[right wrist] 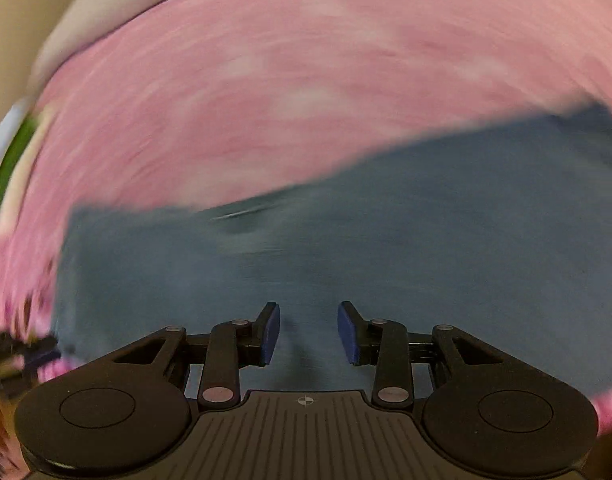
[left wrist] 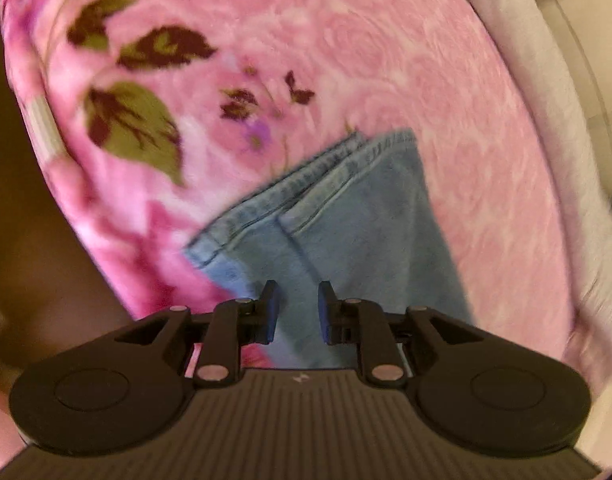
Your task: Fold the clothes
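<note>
The left claw (left wrist: 297, 312) is open a little. There is a gap between its two blue pads (left wrist: 271, 312), and nothing is pinched in it. It hangs over the blue jeans (left wrist: 346, 216) and points down at them. I cannot tell if the pads touch the cloth.

The right claw (right wrist: 308, 332) is open wider. Nothing is between its pads (right wrist: 271, 334) either. It is above a wide, flat part of the jeans (right wrist: 346, 240). That picture is very blurry.

The jeans lie on a pink blanket (left wrist: 346, 60) with dark and green leaves on it. In the left view, two leg ends lie side by side, one partly on top of the other. The legs run long and straight away from the left claw, leaning a bit to the right. The stitched hems are at the far end.

There is a lot of open pink blanket past the hems and on both sides of the left claw. The blanket's pale edge (left wrist: 546, 80) curves along the far right. In front of the right claw, the jeans end in a slanted edge, with more pink blanket (right wrist: 286, 80) beyond.
</note>
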Available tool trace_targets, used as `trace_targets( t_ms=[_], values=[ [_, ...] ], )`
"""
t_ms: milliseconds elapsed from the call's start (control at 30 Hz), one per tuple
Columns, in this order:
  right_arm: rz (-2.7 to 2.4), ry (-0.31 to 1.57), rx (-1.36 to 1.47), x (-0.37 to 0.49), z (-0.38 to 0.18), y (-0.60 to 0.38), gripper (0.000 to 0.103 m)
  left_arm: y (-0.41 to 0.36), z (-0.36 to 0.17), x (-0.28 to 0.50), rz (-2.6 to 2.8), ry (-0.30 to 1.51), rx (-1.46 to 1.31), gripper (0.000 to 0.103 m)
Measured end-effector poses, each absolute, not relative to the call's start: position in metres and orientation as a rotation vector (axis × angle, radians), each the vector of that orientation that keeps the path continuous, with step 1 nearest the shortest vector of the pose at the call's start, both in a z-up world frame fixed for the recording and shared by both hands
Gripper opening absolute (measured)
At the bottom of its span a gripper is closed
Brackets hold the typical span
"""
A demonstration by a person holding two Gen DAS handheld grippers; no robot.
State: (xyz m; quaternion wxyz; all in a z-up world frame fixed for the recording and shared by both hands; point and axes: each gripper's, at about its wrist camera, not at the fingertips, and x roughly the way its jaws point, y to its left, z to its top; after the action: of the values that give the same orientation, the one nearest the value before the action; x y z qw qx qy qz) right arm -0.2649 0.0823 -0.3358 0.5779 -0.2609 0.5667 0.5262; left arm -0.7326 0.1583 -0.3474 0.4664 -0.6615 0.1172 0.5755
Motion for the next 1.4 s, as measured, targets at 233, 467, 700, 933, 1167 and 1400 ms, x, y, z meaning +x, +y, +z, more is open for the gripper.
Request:
trace_targets(
  t_ms=[233, 467, 700, 933, 1167, 1400],
  values=[
    [0.943, 1.406, -0.388, -0.165, -0.345, 0.041, 0.036, 0.167, -0.365, -0.733, 1.537, 0.116, -1.629, 0.022],
    [0.947, 1.371, -0.413, -0.140, -0.351, 0.035, 0.036, 0.154, -0.319, -0.728, 1.560, 0.089, -1.371, 0.002],
    [0.978, 1.375, -0.456, -0.137, -0.363, 0.034, 0.036, 0.130, -0.347, -0.736, 1.598, 0.406, -1.226, 0.005],
    [1.027, 1.303, -0.579, -0.151, -0.368, 0.038, 0.036, 0.131, -0.339, -0.720, 1.617, 0.556, -1.073, 0.012],
    [1.019, 1.235, -0.569, -0.146, -0.351, 0.036, 0.036, 0.136, -0.297, -0.688, 1.570, 0.718, -0.942, 0.011],
    [1.045, 1.139, -0.596, -0.127, -0.346, 0.041, 0.036, 0.167, -0.298, -0.564, 1.175, 0.770, -0.782, 0.012]
  ],
)
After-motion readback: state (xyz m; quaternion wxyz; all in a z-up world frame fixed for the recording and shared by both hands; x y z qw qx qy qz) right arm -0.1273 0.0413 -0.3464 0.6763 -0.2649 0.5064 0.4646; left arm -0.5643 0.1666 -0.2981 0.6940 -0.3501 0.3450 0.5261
